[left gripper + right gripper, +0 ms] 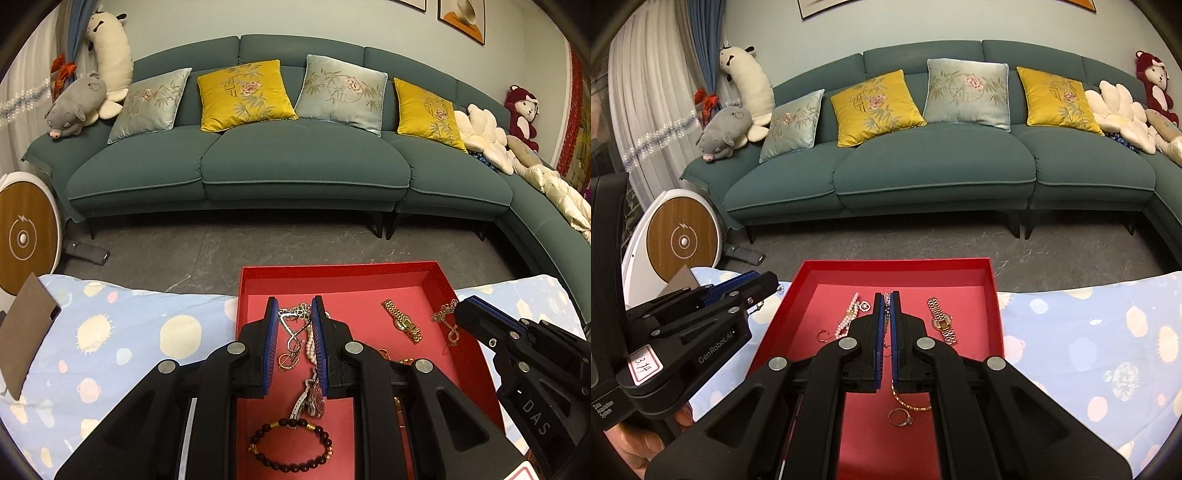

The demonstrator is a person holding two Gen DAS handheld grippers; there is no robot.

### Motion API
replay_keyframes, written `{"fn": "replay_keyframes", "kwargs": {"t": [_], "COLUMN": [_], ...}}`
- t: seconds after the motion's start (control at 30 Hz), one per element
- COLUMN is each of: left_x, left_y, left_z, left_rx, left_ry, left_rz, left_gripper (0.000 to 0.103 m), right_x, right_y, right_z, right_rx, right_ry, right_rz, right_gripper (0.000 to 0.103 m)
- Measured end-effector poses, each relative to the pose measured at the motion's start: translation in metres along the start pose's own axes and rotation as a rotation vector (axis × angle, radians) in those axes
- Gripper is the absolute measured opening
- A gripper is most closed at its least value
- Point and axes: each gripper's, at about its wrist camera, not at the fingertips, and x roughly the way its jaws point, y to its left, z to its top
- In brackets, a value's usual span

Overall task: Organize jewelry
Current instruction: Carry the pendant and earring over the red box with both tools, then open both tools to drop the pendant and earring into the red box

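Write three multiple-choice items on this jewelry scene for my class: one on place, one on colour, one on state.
1. Where does the gold watch lie?
A. in the tray
B. on the sofa
C. on the floor

2. What colour is the tray?
A. blue
B. red
C. white

3. How do the right tongs stand?
A. wide open
B. out of view
C. shut on a chain

Answers:
1 A: the watch rests on the tray's floor.
2 B: its walls and floor are red.
3 C: the blue pads pinch the chain.
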Motion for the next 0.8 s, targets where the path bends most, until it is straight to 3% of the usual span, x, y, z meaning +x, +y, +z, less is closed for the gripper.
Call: {"fn": "replay_keyframes", "kwargs": {"t": [0.3, 0.8], "left_x": [0.029, 0.046], "left_y": [0.012, 0.018], "left_z": [0.000, -0.001], "left_rx": [-0.037, -0.058], "left_ry": [0.028, 0.062], "left_rz": [0.008, 0.004], "left_gripper": [0.015, 0.015], "right_x": [0.032, 0.058], "right_y": [-0.006, 0.002], "right_z": [-0.001, -0.007], "right_rx": [0.035, 0.038], "right_ry": [0.014, 0.054], "right_rz": [0.019, 0.038], "right_gripper": [0.002, 0.002]}}
